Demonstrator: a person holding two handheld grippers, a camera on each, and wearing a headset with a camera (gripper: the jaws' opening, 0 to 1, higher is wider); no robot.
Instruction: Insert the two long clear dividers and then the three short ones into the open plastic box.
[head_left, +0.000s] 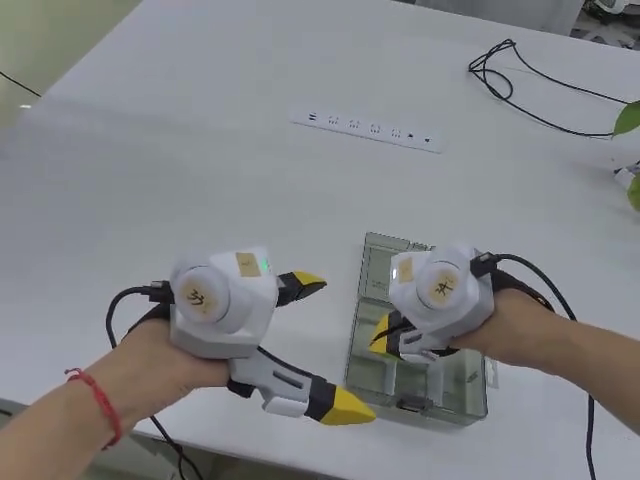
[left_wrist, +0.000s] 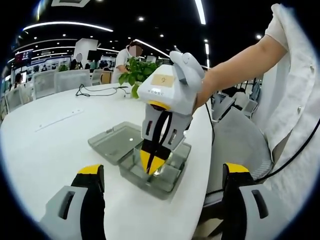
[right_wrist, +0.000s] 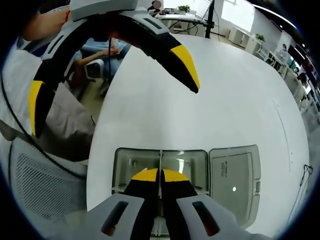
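The right claw (right_wrist: 160, 176) was pinched shut on the thin top edge of a clear divider (right_wrist: 161, 159), which stood upright inside the open plastic box (right_wrist: 125, 162) near the front edge of the worktop (head_left: 200, 150). The left claw (head_left: 330, 345) gaped wide just beside the box, holding nothing.

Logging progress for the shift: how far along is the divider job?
Done: the plastic box lies open; whether any dividers are seated I cannot tell. In hand: the right tongs are shut on a thin clear divider, down in the box. The left tongs hang open and empty beside it. Left: seating this one and any remaining.
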